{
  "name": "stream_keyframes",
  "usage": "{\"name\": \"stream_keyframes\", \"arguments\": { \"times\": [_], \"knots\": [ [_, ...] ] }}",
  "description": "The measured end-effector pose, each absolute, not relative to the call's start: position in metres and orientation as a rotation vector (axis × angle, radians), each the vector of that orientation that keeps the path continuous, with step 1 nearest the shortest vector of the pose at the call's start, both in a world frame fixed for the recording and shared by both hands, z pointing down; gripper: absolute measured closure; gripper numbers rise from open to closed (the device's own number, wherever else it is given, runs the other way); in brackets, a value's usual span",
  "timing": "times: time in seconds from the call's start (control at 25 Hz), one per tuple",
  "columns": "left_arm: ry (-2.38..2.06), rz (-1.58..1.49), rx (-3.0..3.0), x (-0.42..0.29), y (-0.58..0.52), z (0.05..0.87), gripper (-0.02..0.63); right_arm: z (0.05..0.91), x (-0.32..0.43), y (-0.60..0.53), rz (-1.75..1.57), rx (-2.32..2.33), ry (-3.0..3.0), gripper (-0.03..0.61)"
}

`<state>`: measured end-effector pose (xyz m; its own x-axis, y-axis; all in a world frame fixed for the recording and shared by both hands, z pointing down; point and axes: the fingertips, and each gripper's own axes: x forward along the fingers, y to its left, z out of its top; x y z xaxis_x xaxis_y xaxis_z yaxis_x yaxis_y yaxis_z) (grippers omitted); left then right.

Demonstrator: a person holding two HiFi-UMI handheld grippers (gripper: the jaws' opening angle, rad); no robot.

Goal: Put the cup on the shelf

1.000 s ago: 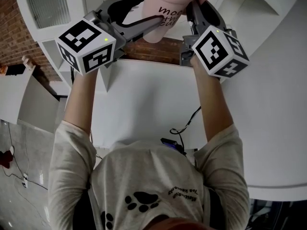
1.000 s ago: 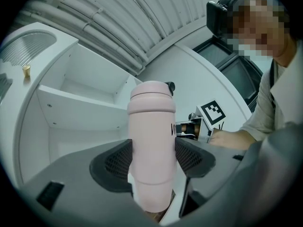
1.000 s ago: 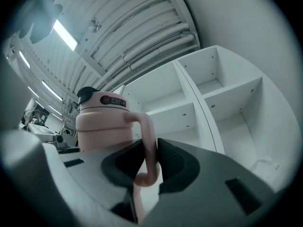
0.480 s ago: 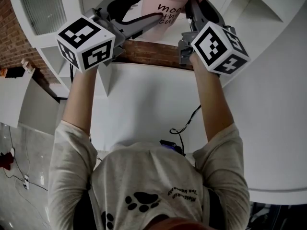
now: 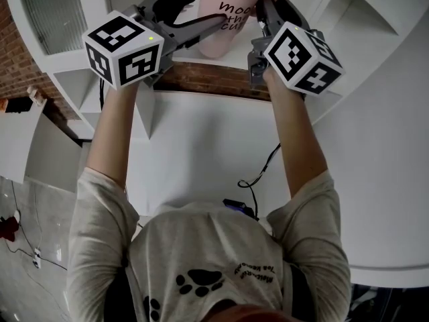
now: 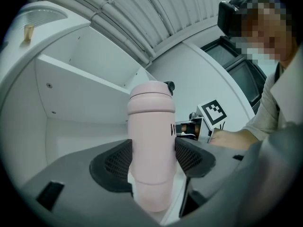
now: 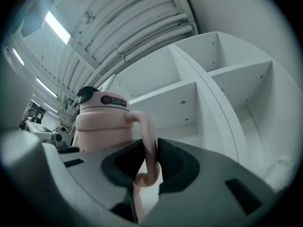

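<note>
A tall pink cup (image 5: pixel 226 20) with black lettering, a lid and a side handle is held up at the top of the head view, in front of the white shelf (image 5: pixel 74 19). My left gripper (image 6: pixel 150 156) is shut on the cup's (image 6: pixel 151 141) body, its dark pads pressing both sides. The cup's (image 7: pixel 102 124) thin pink handle (image 7: pixel 149 148) is pinched between the pads of my right gripper (image 7: pixel 150 161), which is shut on it. The shelf's (image 7: pixel 189 93) white compartments stand behind the cup. The cup's base hangs over the shelf's edge; contact with a board is hidden.
A white table (image 5: pixel 201 146) lies below the arms, with a black cable (image 5: pixel 258 173) near the person's chest. A brick wall strip (image 5: pixel 214 79) shows beneath the shelf. Curved white shelf dividers (image 7: pixel 222 103) run to the right. Another person (image 6: pixel 270 79) stands at the right of the left gripper view.
Both grippers and the cup have moved a little up and away, toward the shelf; the cup's top has gone further out of the head view.
</note>
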<state>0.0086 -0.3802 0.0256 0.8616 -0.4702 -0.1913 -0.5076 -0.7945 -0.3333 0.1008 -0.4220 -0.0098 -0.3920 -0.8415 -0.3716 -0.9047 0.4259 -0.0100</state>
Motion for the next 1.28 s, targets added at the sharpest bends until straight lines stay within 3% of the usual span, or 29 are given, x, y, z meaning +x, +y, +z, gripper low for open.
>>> {"name": "stream_keyframes", "arguments": {
  "times": [1.28],
  "knots": [
    [0.710,0.133,-2.776,0.013,-0.404,0.037,0.318,0.009,0.108,-0.446,0.165,-1.599,2.368,0.488]
  ]
}}
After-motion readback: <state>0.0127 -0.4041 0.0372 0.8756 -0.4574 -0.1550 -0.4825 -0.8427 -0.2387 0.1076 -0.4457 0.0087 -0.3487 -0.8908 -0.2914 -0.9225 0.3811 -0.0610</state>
